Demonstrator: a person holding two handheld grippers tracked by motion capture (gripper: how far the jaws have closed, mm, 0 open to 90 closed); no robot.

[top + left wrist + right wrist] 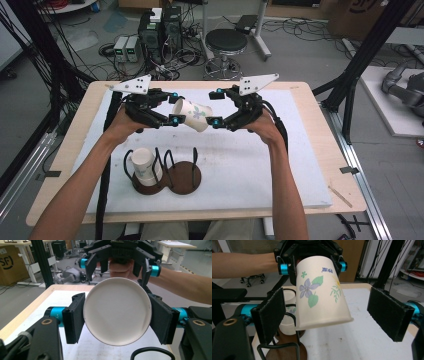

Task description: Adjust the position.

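One cup (117,311), mouth hidden

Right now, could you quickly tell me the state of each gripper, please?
Left gripper: shut on the paper cup, clamped near its base.
Right gripper: open, jaws either side of the cup, not touching.

my left gripper (173,107) is raised above the table, jaws clamped on the paper cup (192,114). my right gripper (216,107) faces it at the same height, jaws spread wide, touching nothing.
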